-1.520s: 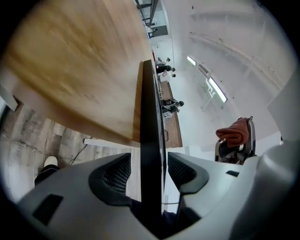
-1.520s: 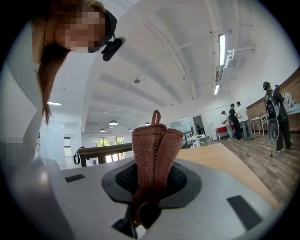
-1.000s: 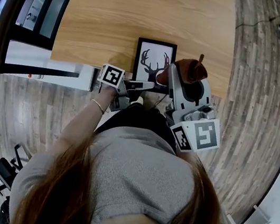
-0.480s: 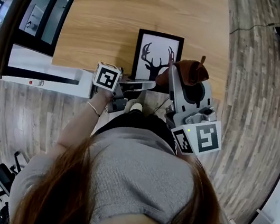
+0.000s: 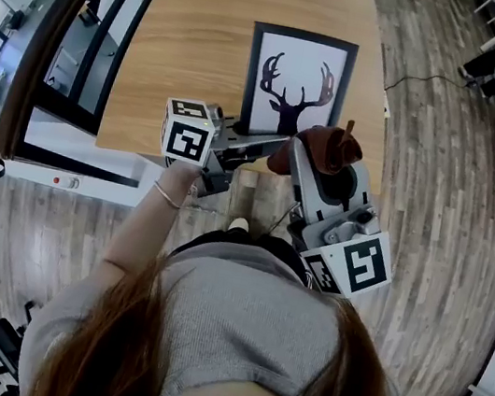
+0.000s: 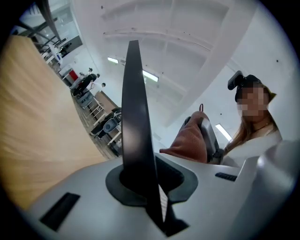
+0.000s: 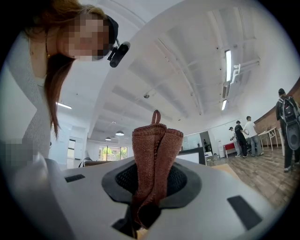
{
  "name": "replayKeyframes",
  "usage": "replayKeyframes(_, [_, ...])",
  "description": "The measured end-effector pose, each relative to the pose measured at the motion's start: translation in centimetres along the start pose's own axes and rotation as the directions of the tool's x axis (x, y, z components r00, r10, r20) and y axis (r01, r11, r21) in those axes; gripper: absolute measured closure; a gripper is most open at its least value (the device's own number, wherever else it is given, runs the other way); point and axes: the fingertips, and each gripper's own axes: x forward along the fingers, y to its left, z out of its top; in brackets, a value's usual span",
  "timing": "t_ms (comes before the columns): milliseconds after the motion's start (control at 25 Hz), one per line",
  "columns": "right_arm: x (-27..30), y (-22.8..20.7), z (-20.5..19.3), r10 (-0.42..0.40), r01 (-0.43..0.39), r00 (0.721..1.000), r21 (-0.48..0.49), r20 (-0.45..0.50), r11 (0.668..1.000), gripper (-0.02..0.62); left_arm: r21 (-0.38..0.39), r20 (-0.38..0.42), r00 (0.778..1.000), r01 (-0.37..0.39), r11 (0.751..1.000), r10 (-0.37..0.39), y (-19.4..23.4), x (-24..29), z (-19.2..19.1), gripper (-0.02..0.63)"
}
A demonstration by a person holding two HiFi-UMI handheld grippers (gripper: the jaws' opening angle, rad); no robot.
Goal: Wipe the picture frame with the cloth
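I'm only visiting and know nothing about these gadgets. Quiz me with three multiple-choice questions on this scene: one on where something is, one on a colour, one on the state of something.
1. In the head view, the cloth sits by which part of the frame?
A. upper left corner
B. lower right corner
C. top edge

2. What colour is the cloth?
A. blue
B. white
C. reddish brown

3. How is the left gripper?
A. shut on the frame
B. open and empty
C. shut on the cloth

Answers:
1 B: the head view shows the cloth at the frame's lower right corner.
2 C: it looks rust-brown in every view.
3 A: the left gripper view shows the frame's black edge clamped between its jaws.
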Motion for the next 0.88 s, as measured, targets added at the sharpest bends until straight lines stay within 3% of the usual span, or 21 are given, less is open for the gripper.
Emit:
replayKeyframes(240, [-1.5,2.1,-0.1,0.018,-0.017,0.999,-0.031,0.027,0.999,0.499,0.171,0.001,0.999,0.032,0.985,-0.033,-3.1,0.2,1.9,0.557])
replayKeyframes(400, [-2.1,3.7,1.4,0.055,-0.052,0.997,-0.065,0.049,0.997,0.499,0.242,0.01,0.999,0.029,0.97,-0.033,-4.9,0.5,3.0,0.558])
replayKeyframes(520, [-1.7,4.5,5.5,0.093,-0.076,0.989,-0.149,0.114,0.986,0.499,0.275,0.006,0.999,0.04,0.961,-0.043,-6.2,0.5,3.5,0.56])
replayKeyframes(640, [-0.4,5.3,11.6,0.152,-0.096,0.963,-0.245,0.222,0.965,0.499,0.308,0.0,0.999,0.04,0.95,-0.042,-6.9,0.5,3.8,0.56])
replayKeyframes(880, [2.7,5.5,19.7,0.169,-0.032,0.912,-0.347,0.373,0.937,0.499,0.359,-0.029,0.999,0.034,0.933,-0.026,-7.3,0.5,3.7,0.56])
